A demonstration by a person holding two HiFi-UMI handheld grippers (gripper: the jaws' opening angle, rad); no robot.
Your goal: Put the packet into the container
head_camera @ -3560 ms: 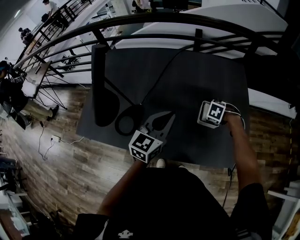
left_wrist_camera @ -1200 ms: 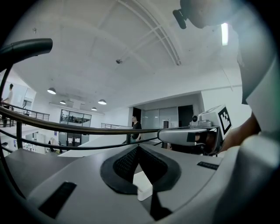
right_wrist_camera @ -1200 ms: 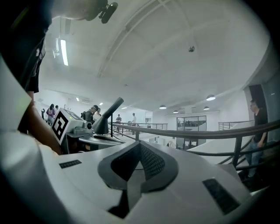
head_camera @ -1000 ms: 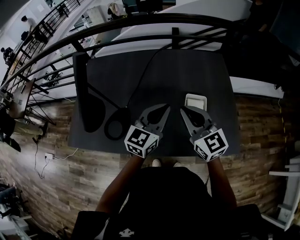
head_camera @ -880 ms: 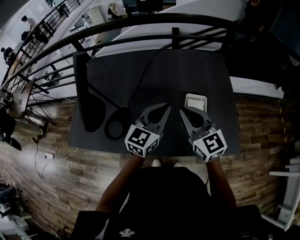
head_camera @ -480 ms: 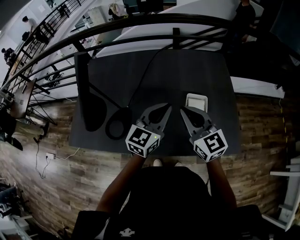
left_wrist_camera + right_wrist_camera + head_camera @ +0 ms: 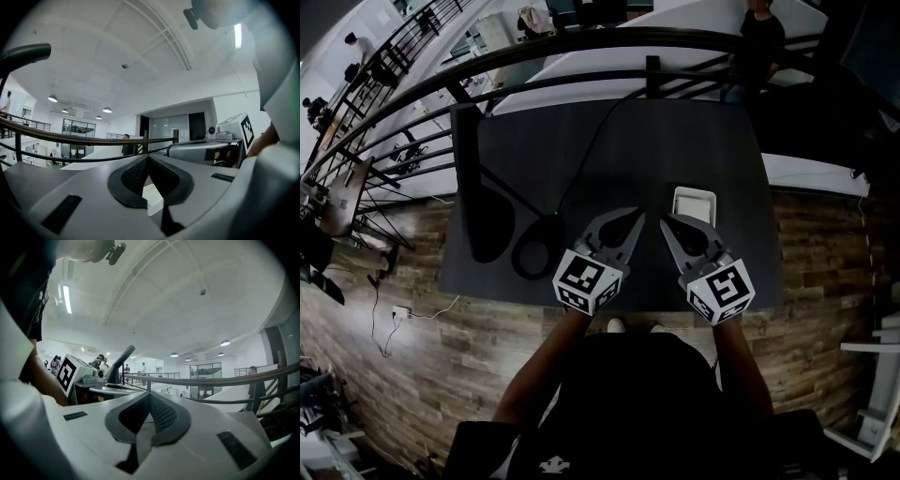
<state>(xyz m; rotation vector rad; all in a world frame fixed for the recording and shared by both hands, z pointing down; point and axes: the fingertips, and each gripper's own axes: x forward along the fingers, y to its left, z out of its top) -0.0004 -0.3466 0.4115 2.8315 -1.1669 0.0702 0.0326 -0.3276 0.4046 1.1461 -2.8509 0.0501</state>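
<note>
- The right gripper has its jaws pressed together tip to tip with nothing between them; its own view shows only a narrow dark slit behind the meeting tips.
- The left gripper is likewise closed, with the tips touching in its own view and nothing gripped. Through the gap below the tips a white patch shows, lying farther off and not in the jaws.
- Both grippers lie level and side by side over the near part of the worktop. Their tips lean toward each other but stay apart, and each marker cube sits at the near end, left and right.
- The white container rests flat on the worktop just beyond the right gripper's tips, to the right of the left gripper's tips.
- The container's inside looks plain white from the head view, so I cannot tell whether the packet lies in it. No view shows a packet elsewhere.
- Left of the grippers stands a black stand with a ring-shaped base, and a thin cable runs across the worktop toward the far edge.
- Beyond the worktop curves a dark railing, and wood-plank floor shows around the near side.
</note>
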